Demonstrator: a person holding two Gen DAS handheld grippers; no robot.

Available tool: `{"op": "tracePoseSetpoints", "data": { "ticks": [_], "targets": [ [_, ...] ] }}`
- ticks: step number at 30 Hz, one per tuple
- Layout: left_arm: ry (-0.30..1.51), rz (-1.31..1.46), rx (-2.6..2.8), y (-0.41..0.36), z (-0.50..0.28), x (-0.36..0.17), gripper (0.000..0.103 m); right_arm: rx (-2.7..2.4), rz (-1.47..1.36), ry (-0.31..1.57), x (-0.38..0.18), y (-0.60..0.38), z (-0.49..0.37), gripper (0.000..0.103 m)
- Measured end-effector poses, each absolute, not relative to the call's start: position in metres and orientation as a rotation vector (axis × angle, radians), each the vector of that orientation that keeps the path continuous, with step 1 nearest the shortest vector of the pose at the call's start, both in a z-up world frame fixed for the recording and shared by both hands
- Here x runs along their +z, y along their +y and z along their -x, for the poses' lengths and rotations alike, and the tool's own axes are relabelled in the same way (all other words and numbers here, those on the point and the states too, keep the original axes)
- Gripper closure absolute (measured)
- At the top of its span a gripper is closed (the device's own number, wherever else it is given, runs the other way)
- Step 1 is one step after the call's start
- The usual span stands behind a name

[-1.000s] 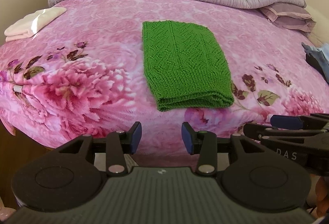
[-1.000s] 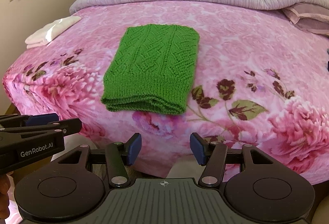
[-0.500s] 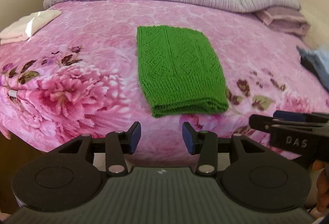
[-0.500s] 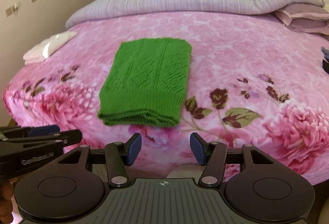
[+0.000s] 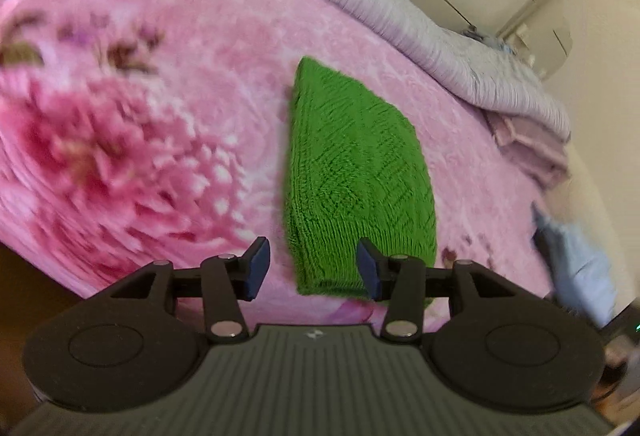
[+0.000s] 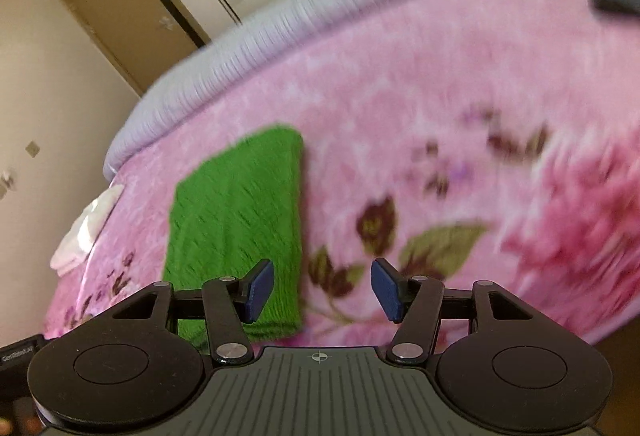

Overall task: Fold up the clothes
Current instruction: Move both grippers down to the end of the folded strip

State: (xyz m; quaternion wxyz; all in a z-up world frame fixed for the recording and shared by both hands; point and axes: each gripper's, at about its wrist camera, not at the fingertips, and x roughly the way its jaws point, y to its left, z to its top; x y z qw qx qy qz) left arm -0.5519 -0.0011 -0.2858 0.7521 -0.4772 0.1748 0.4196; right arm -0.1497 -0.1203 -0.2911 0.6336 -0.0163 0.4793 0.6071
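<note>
- Left tongs (image 5: pixel 312 268) gape wide, empty, near the folded green knit sweater (image 5: pixel 356 188).
- Right tongs (image 6: pixel 322 290) gape wide, empty, over the pink floral bedspread (image 6: pixel 440 108).

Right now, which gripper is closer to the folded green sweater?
Left. The left gripper has the folded green sweater near edge between its open fingers. The right gripper, also open, sits beside the sweater's right edge, over the pink floral bedspread.
</note>
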Motion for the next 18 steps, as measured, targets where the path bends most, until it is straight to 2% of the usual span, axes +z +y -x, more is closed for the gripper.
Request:
{"op": "tracePoseSetpoints", "data": {
  "ticks": [5, 10, 18],
  "targets": [
    [0.320, 1.194, 0.862, 0.040, 0.549, -0.314, 0.057, 1.464, -0.087, 1.291, -0.319, -0.089, 0.133, 0.044],
    [0.247, 1.317, 0.841, 0.072, 0.547, -0.337, 0.057, 1.456, -0.129, 1.344, -0.328, -0.055, 0.118, 0.031],
    [0.167, 1.462, 0.805, 0.107, 0.541, -0.364, 0.056, 1.453, -0.134, 1.412, -0.347, -0.007, 0.112, 0.029]
  ]
}}
